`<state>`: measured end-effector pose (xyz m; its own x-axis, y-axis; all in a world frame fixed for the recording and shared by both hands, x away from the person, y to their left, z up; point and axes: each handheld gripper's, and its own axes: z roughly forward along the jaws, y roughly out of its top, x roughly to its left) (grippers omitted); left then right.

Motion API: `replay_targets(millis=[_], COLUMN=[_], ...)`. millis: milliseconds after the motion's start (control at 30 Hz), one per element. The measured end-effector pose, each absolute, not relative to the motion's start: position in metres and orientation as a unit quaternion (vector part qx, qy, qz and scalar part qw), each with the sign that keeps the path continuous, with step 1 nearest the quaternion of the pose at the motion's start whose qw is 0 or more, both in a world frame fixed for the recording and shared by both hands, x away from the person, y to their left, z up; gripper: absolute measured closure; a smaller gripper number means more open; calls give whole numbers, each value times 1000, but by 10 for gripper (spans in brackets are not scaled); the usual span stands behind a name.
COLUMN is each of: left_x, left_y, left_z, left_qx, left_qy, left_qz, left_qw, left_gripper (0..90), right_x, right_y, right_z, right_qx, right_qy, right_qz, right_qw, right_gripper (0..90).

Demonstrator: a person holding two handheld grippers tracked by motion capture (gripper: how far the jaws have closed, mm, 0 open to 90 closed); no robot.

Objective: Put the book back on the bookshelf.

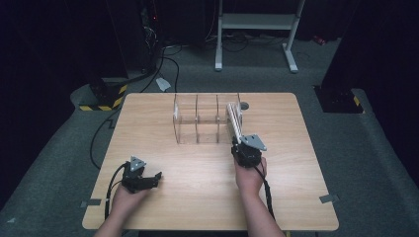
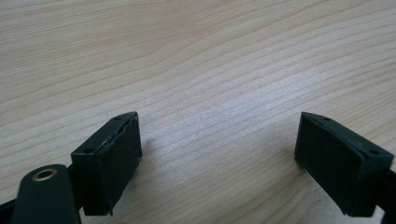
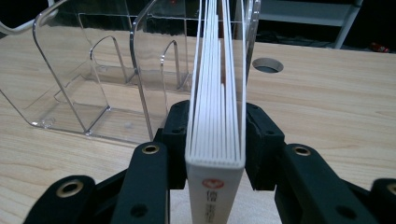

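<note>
Beside rack (image 1: 197, 121), right gripper (image 1: 240, 146) level.

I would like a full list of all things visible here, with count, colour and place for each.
Book: one, white, clamped in the right gripper, front end at the rack's right compartment.
Rack: one, clear acrylic, dividers, far middle of table.
Table: one, light wood, round hole near far edge.
Stand: one, white metal, floor behind table.
Left gripper: one, black, open, over bare wood.
Right gripper: one, black, shut on the book.
</note>
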<state>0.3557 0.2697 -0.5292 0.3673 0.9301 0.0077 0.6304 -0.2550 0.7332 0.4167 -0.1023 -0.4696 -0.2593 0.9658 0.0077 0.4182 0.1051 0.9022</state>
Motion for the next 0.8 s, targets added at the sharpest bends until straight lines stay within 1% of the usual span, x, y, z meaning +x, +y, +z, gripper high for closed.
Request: replay_targets(millis=[367,467,533,600,633,800], left_x=[356,356,356,356,356,356], left_y=[269,269,269,269,269,269], left_z=[-529,-529,-529,-529,-529,-529], left_qx=[758,758,758,758,758,758], left_qy=[514,515,515,515,515,515], left_qz=[228,229,229,229,229,229], left_qw=[329,329,329,328,329,329], left_gripper=[150,151,151,151,151,151], right_x=[412,412,412,412,412,413], right_y=[-102,-103,-102,-102,-102,-99], right_z=[-474,-475,-476,-476,-476,-474], right_qx=[520,518,518,517,518,509], right_qy=[674,677,677,676,674,673], right_qz=[418,418,419,419,415,420], right_qw=[317,316,314,316,323,334], right_gripper=[624,628,640,708,737,747])
